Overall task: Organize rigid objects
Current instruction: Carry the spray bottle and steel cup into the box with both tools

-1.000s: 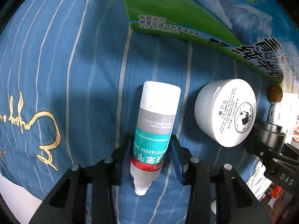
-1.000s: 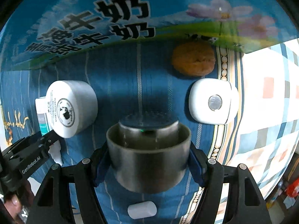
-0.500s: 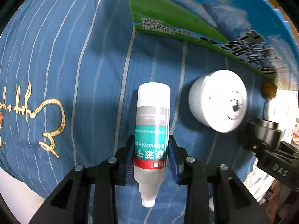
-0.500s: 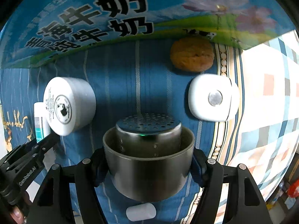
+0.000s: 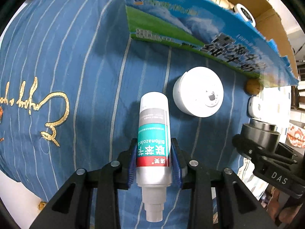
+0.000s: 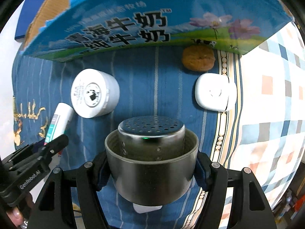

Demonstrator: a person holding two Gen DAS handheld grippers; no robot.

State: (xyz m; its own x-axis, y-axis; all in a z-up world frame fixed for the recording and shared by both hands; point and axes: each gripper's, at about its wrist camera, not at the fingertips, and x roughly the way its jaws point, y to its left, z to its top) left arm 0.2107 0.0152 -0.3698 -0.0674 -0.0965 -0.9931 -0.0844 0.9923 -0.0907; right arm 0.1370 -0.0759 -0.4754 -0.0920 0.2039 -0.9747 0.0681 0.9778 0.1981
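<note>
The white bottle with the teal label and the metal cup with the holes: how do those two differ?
The white bottle is slim plastic with a printed teal and red label; the metal cup is wide, bare steel, with a perforated insert inside it. The bottle sits in the left claw, the cup in the right claw. Its nozzle points back at the camera; the cup's open mouth faces away. Both are clamped between blue pads.

Small white object (image 6: 147,208) mostly hidden beneath the metal cup (image 6: 150,173) (identity unclear); box contents barely visible.
</note>
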